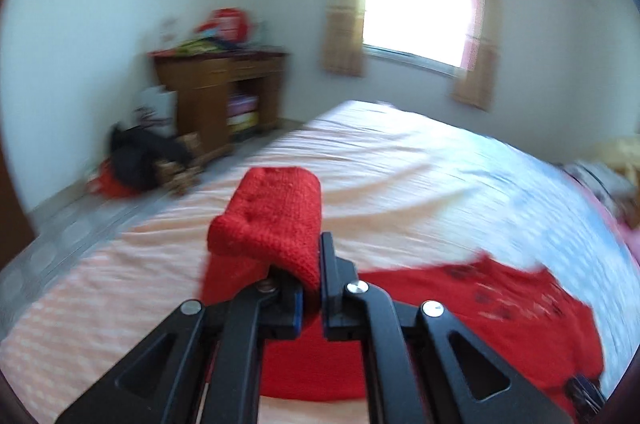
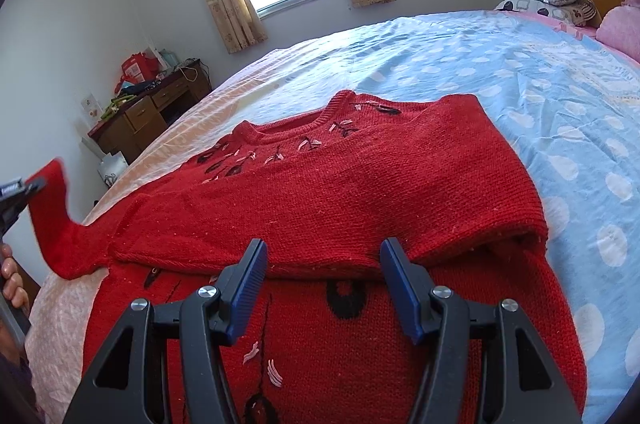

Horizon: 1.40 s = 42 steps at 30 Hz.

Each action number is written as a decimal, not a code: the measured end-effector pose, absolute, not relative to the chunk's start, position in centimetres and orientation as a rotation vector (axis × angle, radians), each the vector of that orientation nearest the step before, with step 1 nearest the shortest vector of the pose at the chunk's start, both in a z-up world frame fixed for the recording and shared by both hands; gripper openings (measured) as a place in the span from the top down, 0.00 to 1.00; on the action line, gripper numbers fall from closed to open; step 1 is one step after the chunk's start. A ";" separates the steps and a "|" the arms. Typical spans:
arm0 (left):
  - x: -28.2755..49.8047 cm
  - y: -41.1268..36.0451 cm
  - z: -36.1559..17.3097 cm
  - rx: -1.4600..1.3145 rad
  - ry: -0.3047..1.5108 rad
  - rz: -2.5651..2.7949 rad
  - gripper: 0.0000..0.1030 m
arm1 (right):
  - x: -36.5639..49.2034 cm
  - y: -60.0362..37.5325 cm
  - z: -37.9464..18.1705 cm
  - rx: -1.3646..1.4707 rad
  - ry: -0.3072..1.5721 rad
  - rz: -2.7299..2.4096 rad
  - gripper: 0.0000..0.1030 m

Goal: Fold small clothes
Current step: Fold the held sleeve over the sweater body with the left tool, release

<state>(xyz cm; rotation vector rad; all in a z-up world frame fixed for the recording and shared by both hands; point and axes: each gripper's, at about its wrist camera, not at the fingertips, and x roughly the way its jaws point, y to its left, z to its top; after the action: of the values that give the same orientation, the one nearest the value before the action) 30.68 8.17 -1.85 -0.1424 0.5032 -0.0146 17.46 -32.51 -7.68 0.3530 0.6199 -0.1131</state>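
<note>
Sweater [image 2: 320, 192]: red knit, spread on the bed [image 2: 520, 72], filling the lower middle of the right view; neck toward 12 o'clock, far part doubled over toward 6 o'clock, fold edge running just beyond the right fingertips
Sleeve [image 1: 276, 212]: lifted off the bed, cuff end pinched and draped over the left jaws; in the right view rising at 9 o'clock off the sweater's left side
Left gripper [image 1: 316, 284]: pressed together on the sleeve, knit bunched between the pads, view blurred
Right gripper [image 2: 324, 280]: spread, nothing between the fingers [image 2: 246, 288], hovering over the sweater's near half, blue pads bare
Hand [image 2: 10, 280]: at the 9 o'clock edge of the right view, wrapped round the left tool's handle
Weight: likely light to middling, thick yarn, bulkier than a thin shirt
Stiffness: soft and limp, sagging under its own weight wherever unsupported, as the hanging sleeve shows
Surface: coarse ribbed knit, probably good grip for the pads, little risk of slipping; loose embroidery [image 2: 304, 144] across the chest could snag
Stretch: probably gives under a hard pull, so best carried across rather than tugged
Where to hold: cuff, hem corners or the doubled fold edge, several layers pinched together; away from the stitched flowers
Step in hand: apparently bringing the sleeve in over the body
</note>
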 end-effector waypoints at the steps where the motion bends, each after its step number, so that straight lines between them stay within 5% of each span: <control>1: 30.5 5.9 -2.1 -0.130 0.515 -0.070 0.95 | 17.4 -32.5 -7.7 0.353 0.619 -0.113 0.42; 13: 29.7 -5.9 -9.4 0.045 0.730 -0.263 0.91 | 17.2 -32.8 -7.8 0.374 0.605 -0.096 0.42; 14: 29.7 -5.6 -9.6 0.053 0.746 -0.266 0.87 | 17.2 -32.8 -7.8 0.374 0.604 -0.096 0.42; 16: 29.4 -5.0 -9.7 0.040 0.777 -0.288 0.64 | 17.2 -32.8 -7.8 0.372 0.606 -0.097 0.42; 18: 28.8 -3.6 -9.3 0.002 0.756 -0.293 0.29 | 17.3 -32.8 -7.8 0.372 0.608 -0.098 0.42; 24: 27.2 5.3 -7.3 -0.124 0.688 -0.163 0.11 | 18.5 -32.3 -7.0 0.348 0.678 -0.106 0.34; 31: 29.1 12.9 -9.7 -0.186 0.712 0.109 0.11 | 21.8 -30.2 -3.8 0.496 0.672 0.066 0.34; 39: 28.9 14.9 -12.0 -0.327 0.695 0.085 0.08 | 28.7 -23.8 -7.0 0.314 0.810 0.095 0.34; 41: 28.6 15.2 -12.1 -0.340 0.679 0.067 0.06 | 29.1 -21.9 -7.0 0.194 0.795 0.072 0.46; 42: 28.5 15.2 -12.1 -0.342 0.675 0.060 0.04 | 29.5 -21.3 -7.1 0.160 0.808 0.082 0.65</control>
<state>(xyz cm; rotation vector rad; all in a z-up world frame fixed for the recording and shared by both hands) 28.50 15.15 -12.07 -0.3424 0.6748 0.0604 29.51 -21.31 -7.09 0.1602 0.8082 0.0817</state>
